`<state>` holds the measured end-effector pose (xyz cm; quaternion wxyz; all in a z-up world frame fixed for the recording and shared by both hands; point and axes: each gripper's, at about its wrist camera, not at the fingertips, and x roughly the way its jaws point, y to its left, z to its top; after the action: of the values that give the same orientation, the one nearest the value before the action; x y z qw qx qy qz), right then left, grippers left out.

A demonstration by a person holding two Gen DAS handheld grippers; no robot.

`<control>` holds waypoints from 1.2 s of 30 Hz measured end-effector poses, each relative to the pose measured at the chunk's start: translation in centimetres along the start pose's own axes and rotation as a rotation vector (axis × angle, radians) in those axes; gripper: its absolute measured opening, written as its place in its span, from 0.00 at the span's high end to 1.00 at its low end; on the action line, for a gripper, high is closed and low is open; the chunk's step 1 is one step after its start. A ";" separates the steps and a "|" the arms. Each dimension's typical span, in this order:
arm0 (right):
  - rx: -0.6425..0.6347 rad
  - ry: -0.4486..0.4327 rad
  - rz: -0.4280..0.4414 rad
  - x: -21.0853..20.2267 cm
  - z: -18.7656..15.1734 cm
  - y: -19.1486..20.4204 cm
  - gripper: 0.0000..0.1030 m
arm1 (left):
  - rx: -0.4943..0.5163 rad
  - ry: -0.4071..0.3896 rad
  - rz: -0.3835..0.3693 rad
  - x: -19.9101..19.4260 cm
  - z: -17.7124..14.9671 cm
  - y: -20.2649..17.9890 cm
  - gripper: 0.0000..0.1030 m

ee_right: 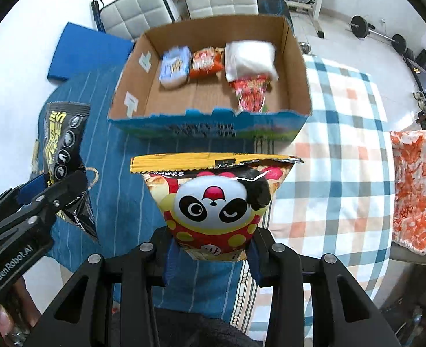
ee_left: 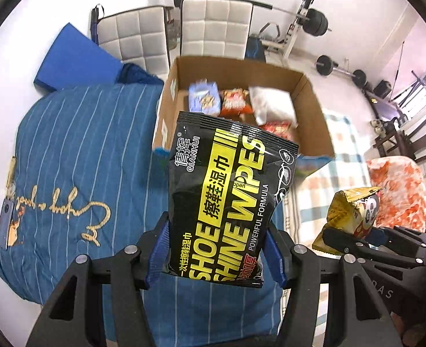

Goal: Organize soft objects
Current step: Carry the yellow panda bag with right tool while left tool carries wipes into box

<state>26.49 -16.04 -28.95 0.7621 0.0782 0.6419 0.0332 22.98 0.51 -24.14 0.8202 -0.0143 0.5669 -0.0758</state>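
Observation:
My left gripper (ee_left: 216,248) is shut on a black and yellow shoe wipes pack (ee_left: 224,190), held upright in front of the open cardboard box (ee_left: 314,110). My right gripper (ee_right: 211,256) is shut on a yellow panda snack bag (ee_right: 216,199), held above the bed just short of the box (ee_right: 297,57). The box holds a pale blue pack (ee_right: 174,66), an orange snack bag (ee_right: 207,62), a white soft pack (ee_right: 250,55) and a red bag (ee_right: 250,92). Each gripper shows in the other's view: the right one (ee_left: 354,237), the left one (ee_right: 53,193).
The box stands on a bed with a blue striped cover (ee_left: 77,156) and a plaid cover (ee_right: 337,133). An orange and white towel (ee_right: 418,185) lies at the right. A blue pad (ee_left: 74,60), two white padded chairs (ee_left: 216,26) and weight equipment (ee_left: 314,20) are behind.

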 end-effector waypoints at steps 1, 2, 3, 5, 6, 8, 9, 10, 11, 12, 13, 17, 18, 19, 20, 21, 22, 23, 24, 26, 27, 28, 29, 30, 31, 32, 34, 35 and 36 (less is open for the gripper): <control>0.005 -0.005 0.003 -0.7 0.0 0.1 0.60 | 0.004 -0.008 -0.001 -0.5 0.3 -0.1 0.46; 0.010 -0.011 0.005 -1.2 0.3 0.1 0.60 | 0.004 -0.018 -0.004 -0.9 0.5 -0.1 0.46; 0.012 -0.015 0.004 -1.6 0.4 0.1 0.60 | 0.005 -0.025 -0.009 -1.3 0.8 -0.2 0.46; 0.017 -0.023 0.006 -2.3 0.4 -0.2 0.60 | 0.007 -0.037 -0.015 -1.8 1.4 -0.3 0.46; 0.019 -0.027 0.008 -2.5 0.6 -0.3 0.60 | 0.007 -0.041 -0.022 -2.0 1.7 -0.3 0.46; 0.019 -0.036 0.010 -2.7 1.1 -0.3 0.60 | 0.007 -0.044 -0.024 -2.1 2.4 -0.3 0.46; 0.015 -0.044 0.008 -2.9 1.5 -0.3 0.60 | 0.002 -0.044 -0.028 -2.2 2.8 -0.2 0.46; 0.012 -0.052 0.004 -2.9 1.9 -0.2 0.60 | -0.004 -0.043 -0.036 -2.1 3.2 -0.1 0.46; 0.008 -0.058 0.003 -2.9 2.3 -0.1 0.60 | -0.013 -0.043 -0.044 -2.0 3.8 0.2 0.46; 0.001 -0.064 0.003 -3.0 2.9 0.0 0.60 | -0.019 -0.043 -0.044 -1.8 4.4 0.4 0.46; -0.003 -0.069 0.002 -3.1 3.4 0.1 0.60 | -0.029 -0.042 -0.051 -1.6 5.0 0.6 0.46; -0.014 -0.093 -0.002 -3.0 6.3 0.4 0.60 | -0.093 0.006 -0.106 0.2 7.8 1.8 0.46; -0.019 -0.090 -0.001 -2.7 7.1 0.5 0.60 | -0.114 0.021 -0.120 0.9 8.5 2.1 0.46; -0.015 -0.087 0.010 -2.3 8.1 0.5 0.60 | -0.127 0.044 -0.135 1.8 9.4 2.3 0.46; -0.013 -0.081 0.026 -1.8 9.1 0.5 0.60 | -0.143 0.058 -0.146 2.5 10.1 2.4 0.46; -0.015 -0.076 0.027 -1.4 9.9 0.5 0.60 | -0.153 0.070 -0.151 3.2 10.7 2.5 0.46; -0.014 -0.078 0.018 -0.8 10.9 0.5 0.60 | -0.155 0.093 -0.156 4.2 11.5 2.5 0.46; -0.017 -0.076 0.010 0.0 11.9 0.4 0.60 | -0.167 0.112 -0.163 5.1 12.1 2.5 0.46; -0.011 -0.067 0.008 0.8 12.9 0.3 0.60 | -0.177 0.129 -0.173 5.9 12.6 2.6 0.46; -0.004 -0.041 0.018 2.4 14.4 0.1 0.60 | -0.191 0.172 -0.176 7.9 13.7 2.6 0.46; 0.004 -0.022 0.020 3.6 15.4 -0.2 0.60 | -0.199 0.190 -0.180 8.9 14.2 2.7 0.46; 0.005 -0.008 0.022 4.5 16.0 -0.3 0.60 | -0.205 0.215 -0.176 10.1 14.8 2.7 0.46; -0.001 0.020 0.029 5.8 16.8 -0.4 0.60 | -0.216 0.235 -0.176 11.1 15.2 2.9 0.46; 0.006 0.043 0.036 7.0 17.4 -0.5 0.60 | -0.222 0.252 -0.175 12.0 15.5 3.0 0.46; 0.009 0.060 0.039 7.9 17.9 -0.7 0.60 | -0.230 0.283 -0.177 13.5 15.8 3.1 0.46; 0.002 0.082 0.043 8.9 18.3 -0.7 0.60 | -0.238 0.303 -0.183 14.4 15.9 3.2 0.46; 0.005 0.122 0.043 11.1 19.1 -0.8 0.60 | -0.238 0.350 -0.177 16.7 16.3 3.4 0.46; 0.001 0.150 0.041 12.5 19.5 -0.8 0.60 | -0.235 0.384 -0.171 18.3 16.4 3.4 0.46; 0.001 0.169 0.037 13.7 19.8 -0.9 0.60 | -0.240 0.403 -0.163 19.2 16.6 3.6 0.46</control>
<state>48.30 -16.37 -39.16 0.7043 0.0873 0.7025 0.0534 45.47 0.31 -36.44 0.6741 -0.1417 0.7210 -0.0752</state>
